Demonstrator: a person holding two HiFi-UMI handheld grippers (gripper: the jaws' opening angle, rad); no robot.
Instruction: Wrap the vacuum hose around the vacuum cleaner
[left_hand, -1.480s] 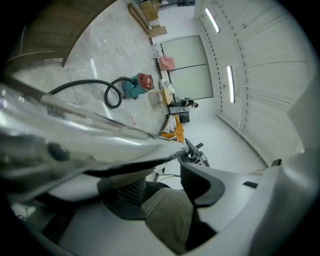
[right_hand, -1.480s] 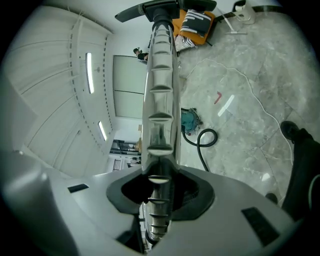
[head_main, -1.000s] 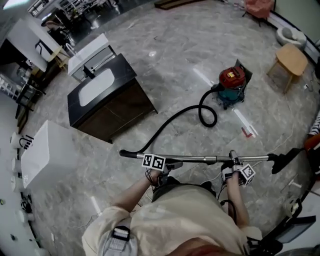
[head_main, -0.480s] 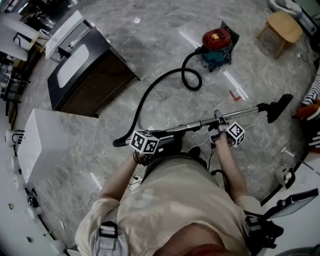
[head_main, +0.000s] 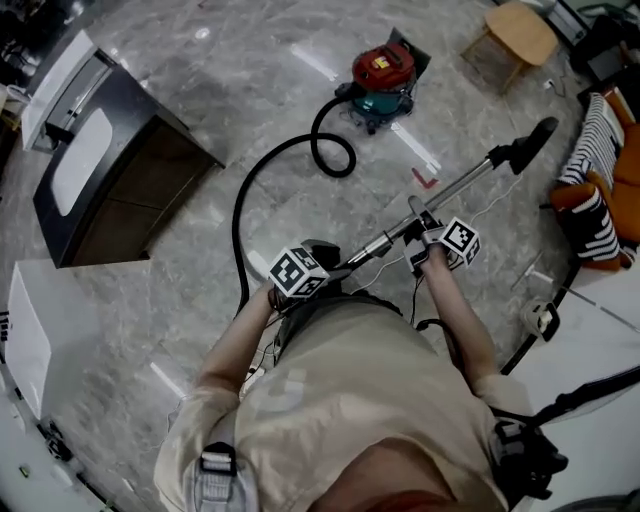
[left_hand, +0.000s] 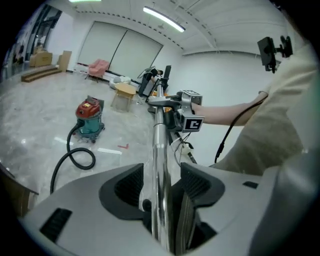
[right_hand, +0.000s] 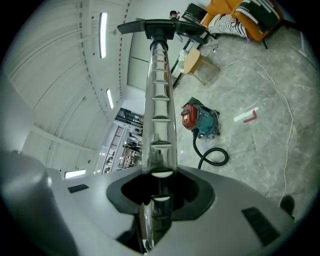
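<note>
While both grippers carry the wand (head_main: 455, 185) clear of the floor (head_main: 300, 110), no turn of hose has yet been laid on the machine. Nearest the person, the left gripper (head_main: 330, 270) is clamped on the wand's handle end; the left gripper view shows the bright tube (left_hand: 159, 145) running between its two pads. Just beyond it, the right gripper (head_main: 422, 228) is pinched on the same tube further along, with the shaft (right_hand: 160, 110) rising straight out from between its closed jaws. The floor nozzle (head_main: 530, 140) at the wand's far tip points toward the right edge of the floor. From the handle end the black hose (head_main: 240, 215) lies loose on the floor in a long curve, then forms one small loop (head_main: 335, 150) just beside the vacuum cleaner (head_main: 383, 70). The red and teal canister stands well apart from the person, between the dark cabinet (head_main: 110, 170) and the wooden stool (head_main: 515, 35). Judged status: the pickup stage only. Remaining: bring the wand to the canister and wind the whole hose around its body.
</note>
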